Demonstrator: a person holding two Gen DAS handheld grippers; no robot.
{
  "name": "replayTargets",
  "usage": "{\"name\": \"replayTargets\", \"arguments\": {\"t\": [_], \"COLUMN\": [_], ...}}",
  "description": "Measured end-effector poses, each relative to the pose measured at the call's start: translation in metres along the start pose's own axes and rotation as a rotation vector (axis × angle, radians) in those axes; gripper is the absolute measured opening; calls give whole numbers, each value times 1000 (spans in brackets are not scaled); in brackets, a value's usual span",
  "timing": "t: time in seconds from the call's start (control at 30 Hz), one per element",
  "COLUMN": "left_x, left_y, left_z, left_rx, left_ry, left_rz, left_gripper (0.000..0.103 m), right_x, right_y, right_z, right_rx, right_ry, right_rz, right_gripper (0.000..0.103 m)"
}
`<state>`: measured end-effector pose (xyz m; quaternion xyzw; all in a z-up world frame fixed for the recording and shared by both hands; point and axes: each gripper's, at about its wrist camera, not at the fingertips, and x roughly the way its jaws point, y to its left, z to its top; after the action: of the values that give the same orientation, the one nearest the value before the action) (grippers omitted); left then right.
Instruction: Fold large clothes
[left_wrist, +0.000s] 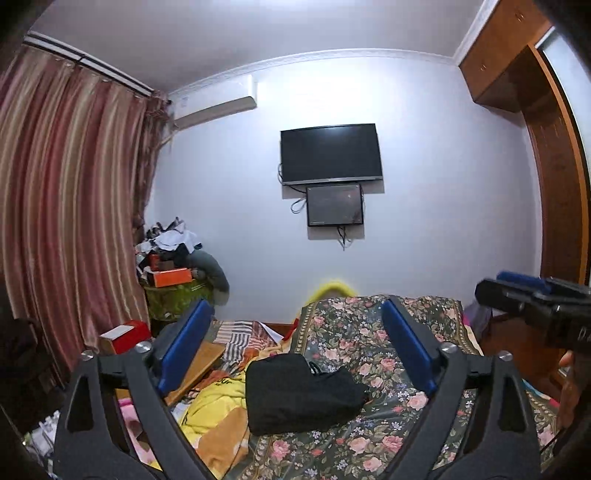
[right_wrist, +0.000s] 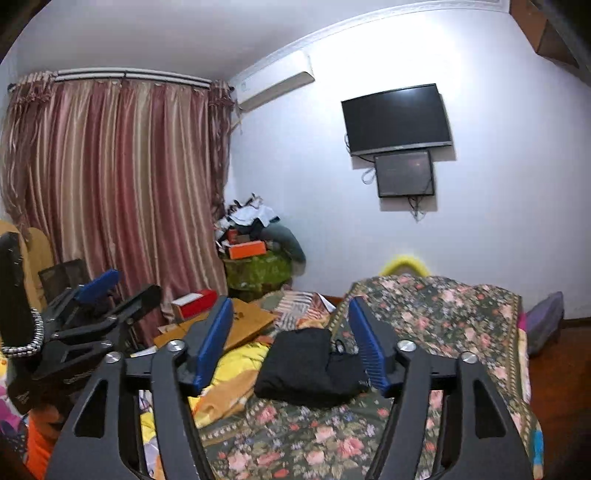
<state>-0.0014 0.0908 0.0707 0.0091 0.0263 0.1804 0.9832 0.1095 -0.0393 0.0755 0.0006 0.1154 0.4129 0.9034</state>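
A black garment (left_wrist: 301, 395) lies folded into a compact bundle on the floral bedspread (left_wrist: 384, 435); it also shows in the right wrist view (right_wrist: 308, 367). My left gripper (left_wrist: 295, 347) is open and empty, held above the bed with the bundle between and below its blue pads. My right gripper (right_wrist: 290, 341) is open and empty too, raised above the same bundle. The right gripper shows at the right edge of the left wrist view (left_wrist: 532, 295). The left gripper shows at the left of the right wrist view (right_wrist: 99, 295).
A heap of yellow and orange bedding (left_wrist: 218, 410) lies left of the bundle. A cardboard sheet (right_wrist: 221, 328) and a red box (right_wrist: 194, 302) sit beyond it. Striped curtains (right_wrist: 122, 192) hang at left. A cluttered pile (right_wrist: 255, 243) fills the corner. A TV (left_wrist: 330, 153) hangs on the wall.
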Motion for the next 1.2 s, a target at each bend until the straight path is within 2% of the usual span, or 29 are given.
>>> {"name": "replayTargets", "arguments": {"t": [0.1,0.13,0.17,0.23,0.63,1.2], "left_x": [-6,-9,-11,-13,-26,-21], "left_y": [3,4,6,9,3,-4], "left_z": [-6,-7,-9,-11,-14,-20], "left_rx": [-33,-40,-45,-49,-53,-48], "left_ry": [19,23,27,32,35,59], "left_rz": [1,1,1,8,6,0], "left_gripper": [100,100,100,101,101,102], "right_x": [-7,-6,-8,-13,-8,-9], "right_y": [2,3,4,5,1,10], "right_z": [1,2,1,2,0,-7], "right_rx": [-10,-18,-24,-30,-18,-35], "right_ry": [-3,-2,-7,-30,-6,28], "right_rz": [-28,-42,-51,-65,-65,-67], "right_gripper": [73,85,94,98,99,99]}}
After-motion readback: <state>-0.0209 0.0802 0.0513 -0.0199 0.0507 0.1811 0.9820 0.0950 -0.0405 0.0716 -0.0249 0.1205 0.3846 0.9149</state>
